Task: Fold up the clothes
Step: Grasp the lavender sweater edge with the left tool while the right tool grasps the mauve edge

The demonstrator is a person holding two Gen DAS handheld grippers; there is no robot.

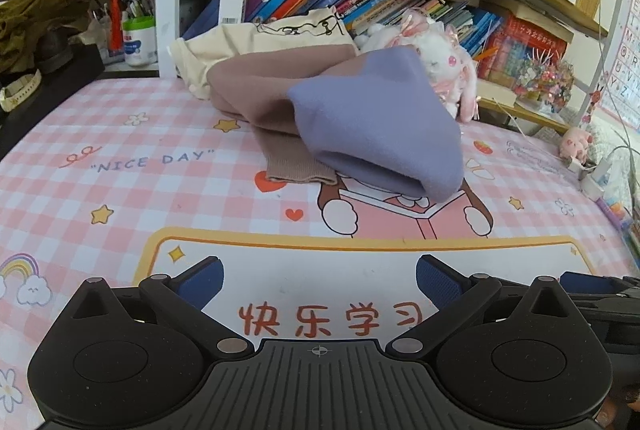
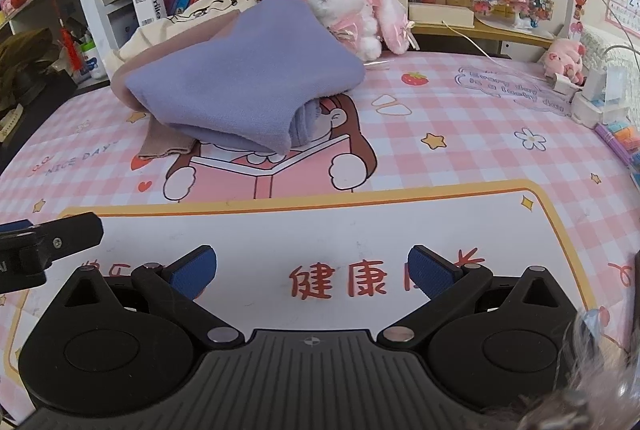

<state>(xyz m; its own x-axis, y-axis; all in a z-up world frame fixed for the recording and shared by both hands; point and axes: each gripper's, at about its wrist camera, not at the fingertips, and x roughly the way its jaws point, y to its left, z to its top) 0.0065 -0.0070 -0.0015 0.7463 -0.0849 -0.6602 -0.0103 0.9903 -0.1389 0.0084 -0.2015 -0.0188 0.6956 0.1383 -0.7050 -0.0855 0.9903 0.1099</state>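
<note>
Here, purple-and-mauve garment (image 1: 360, 118) bunched, ribbed cuff trailing, both grippers' fingers (image 1: 438, 280) (image 2: 196, 270) spread, empty.

The left gripper (image 1: 319, 280) has a matte black body with two rounded housings, each with a raised disc and a triangular cut-out. Black linkage arms with silver rivets carry blue textured pads (image 1: 438, 284). A ribbed grey centre plate bears a small crosshair mark. The right gripper (image 2: 312, 272) is built the same, with blue pads (image 2: 434, 272) and silver rivets
</note>
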